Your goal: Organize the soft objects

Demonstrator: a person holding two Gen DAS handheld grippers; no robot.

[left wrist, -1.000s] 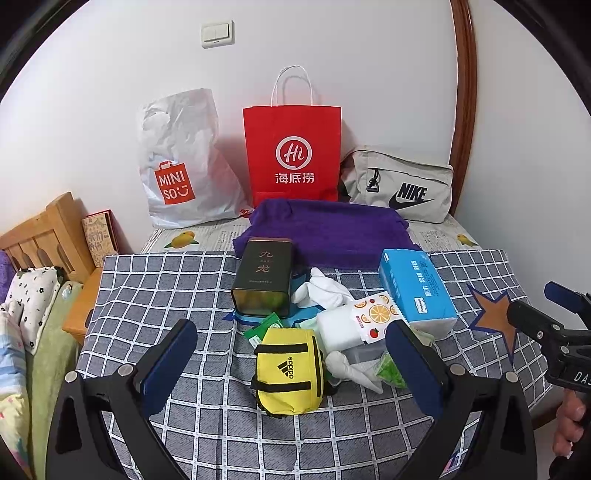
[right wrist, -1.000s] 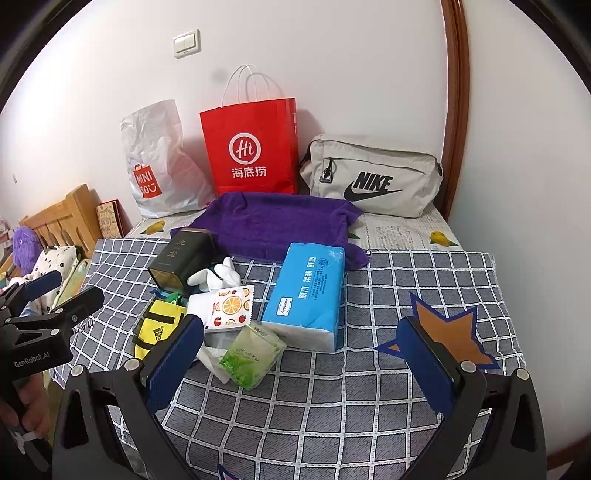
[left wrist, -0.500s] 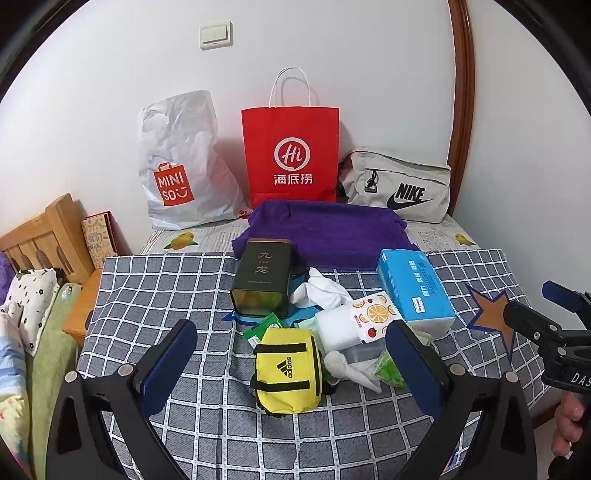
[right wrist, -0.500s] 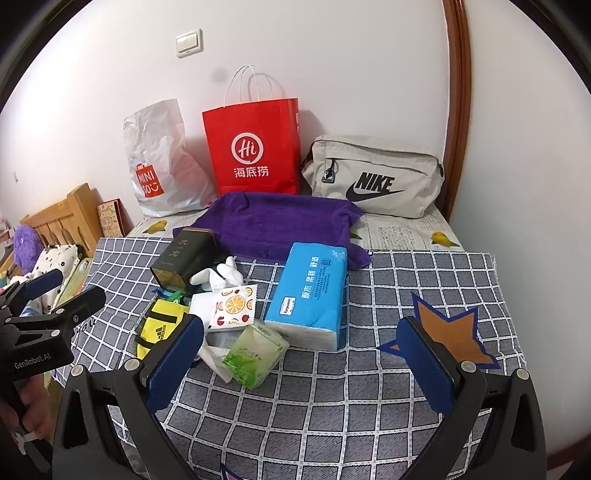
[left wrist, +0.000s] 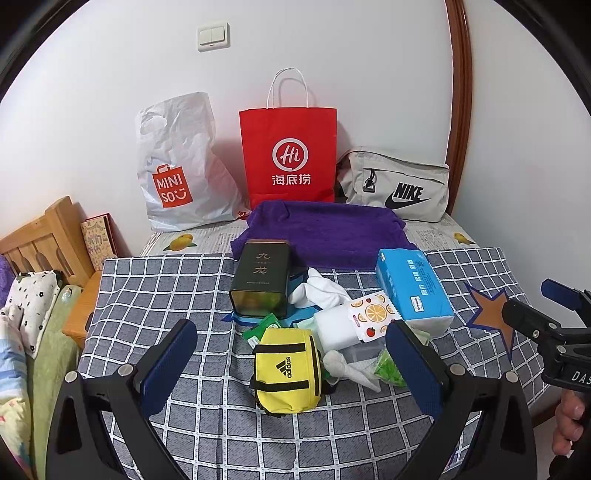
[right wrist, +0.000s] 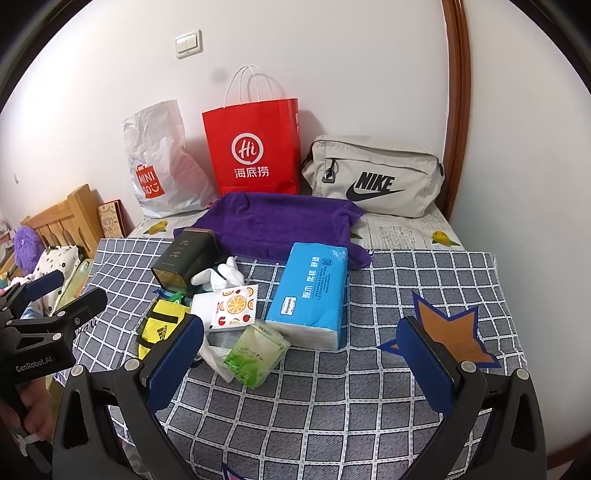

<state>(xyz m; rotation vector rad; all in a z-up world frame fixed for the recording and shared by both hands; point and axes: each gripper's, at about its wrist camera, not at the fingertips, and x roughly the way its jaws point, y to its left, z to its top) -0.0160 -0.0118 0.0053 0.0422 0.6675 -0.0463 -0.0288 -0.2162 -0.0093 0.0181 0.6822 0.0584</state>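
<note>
Step judged: approach, nothing grasped yet. Left hand-held gripper (left wrist: 291, 358) held released above yellow Adidas pouch (left wrist: 286, 371), near edge of clutter on checked worktop (left wrist: 166, 295). Right hand-held gripper (right wrist: 310, 354) likewise released, near green tissue pack (right wrist: 256, 354). Next: descent needed onto one soft item.

MINISO on white bag (left wrist: 177, 166), NIKE on grey pouch (left wrist: 397, 184), adidas on yellow pouch (left wrist: 286, 369)

light switch (left wrist: 213, 36), perhaps wooden headboard (left wrist: 44, 236)
</note>
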